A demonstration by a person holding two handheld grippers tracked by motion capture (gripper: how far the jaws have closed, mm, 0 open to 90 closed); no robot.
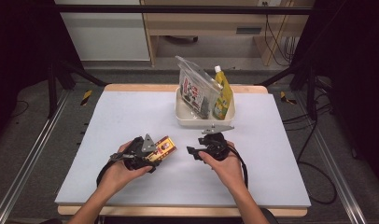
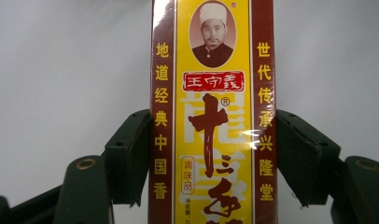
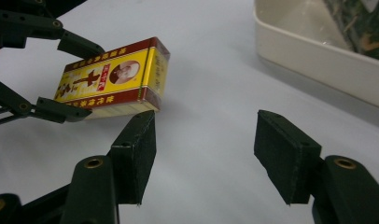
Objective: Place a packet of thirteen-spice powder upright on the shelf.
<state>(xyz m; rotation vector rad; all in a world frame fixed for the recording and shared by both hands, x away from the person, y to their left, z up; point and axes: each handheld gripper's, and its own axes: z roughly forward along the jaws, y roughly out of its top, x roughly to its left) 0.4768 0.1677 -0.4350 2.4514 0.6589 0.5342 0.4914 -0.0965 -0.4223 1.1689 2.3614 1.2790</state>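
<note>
Near the front middle of the white table (image 1: 131, 107), the left gripper (image 1: 152, 156) has a yellow-and-red seasoning box (image 2: 213, 112) clamped between its pads.

Box sticks out toward the right gripper (image 3: 204, 154), whose jaws are apart with nothing between them, just beside the box's free end. Further back sits a cream tray (image 1: 183, 119) with a clear zip bag (image 1: 197, 88) and a yellow squeeze bottle (image 1: 222, 95) standing in it; the bag's contents are hard to make out, maybe dried stuff.
</note>
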